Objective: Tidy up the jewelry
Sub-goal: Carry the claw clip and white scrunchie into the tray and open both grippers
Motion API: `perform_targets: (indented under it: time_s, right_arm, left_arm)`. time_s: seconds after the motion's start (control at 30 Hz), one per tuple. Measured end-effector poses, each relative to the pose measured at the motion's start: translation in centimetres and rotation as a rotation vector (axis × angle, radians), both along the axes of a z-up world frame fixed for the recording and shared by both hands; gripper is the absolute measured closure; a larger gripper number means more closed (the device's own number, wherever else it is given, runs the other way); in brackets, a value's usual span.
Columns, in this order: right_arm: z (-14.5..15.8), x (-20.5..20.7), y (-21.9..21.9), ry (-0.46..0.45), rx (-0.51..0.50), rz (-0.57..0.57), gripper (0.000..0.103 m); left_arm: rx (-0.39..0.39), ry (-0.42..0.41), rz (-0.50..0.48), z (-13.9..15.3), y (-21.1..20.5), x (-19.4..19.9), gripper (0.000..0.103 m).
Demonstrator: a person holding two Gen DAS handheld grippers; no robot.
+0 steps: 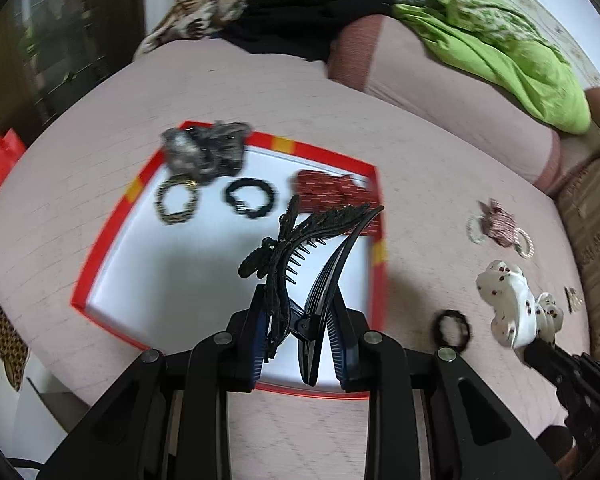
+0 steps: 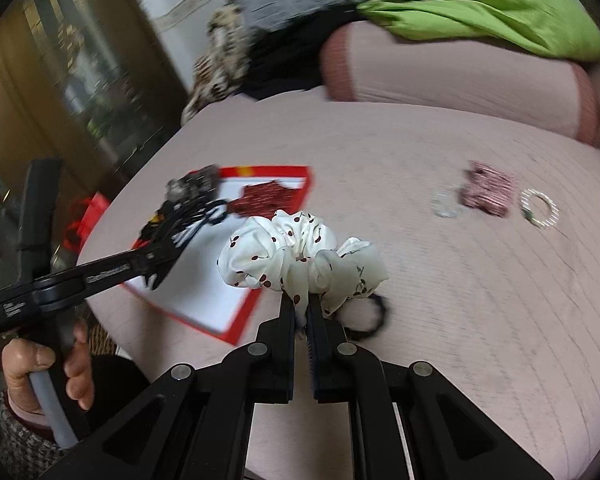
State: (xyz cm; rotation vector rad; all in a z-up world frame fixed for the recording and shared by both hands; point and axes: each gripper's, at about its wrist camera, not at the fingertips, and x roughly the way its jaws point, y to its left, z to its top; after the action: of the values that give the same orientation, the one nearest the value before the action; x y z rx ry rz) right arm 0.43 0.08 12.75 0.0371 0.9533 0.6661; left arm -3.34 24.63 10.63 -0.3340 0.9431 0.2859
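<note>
Jewelry sits in two camps on the pink bed (image 1: 420, 168). Far left of the left gripper (image 1: 300, 320) lies a red-rimmed white tray (image 1: 112, 240) — beyond the fingers, inside it, a leopard-print hair tie (image 1: 176, 202), a black hair tie (image 1: 251, 196), a grey scrunchie (image 1: 204, 150) on the far rim and a red scrunchie (image 1: 332, 190). Those left fingers stand narrow, clamped on a black claw clip (image 1: 296, 252) above the tray. Just right of them, a small black hair tie (image 1: 452, 328) rests on the bed. Further right, the right gripper (image 2: 300, 304) has its fingers pinched tight on a white cherry-print scrunchie (image 2: 300, 252) — held beside the tray's right edge. Beyond and right of these fingers lie a pink patterned scrunchie (image 2: 488, 192) and a pale ring tie (image 2: 540, 208).
</note>
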Motion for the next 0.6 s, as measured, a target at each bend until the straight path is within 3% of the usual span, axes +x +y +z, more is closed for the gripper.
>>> perform_targets:
  time_s: [0.3,0.6]
  right_arm:
    - [-1.6,-0.6,8.7,0.03,-0.056,0.146,0.096]
    - [-4.8,-0.3,13.6,0.071,-0.12,0.21,0.096]
  left_arm:
    - [0.02,0.029,0.111,-1.7,5.1,-1.8,0.077]
    - [0.032,0.119,0.196,-4.7,9.1,-2.2,0.077]
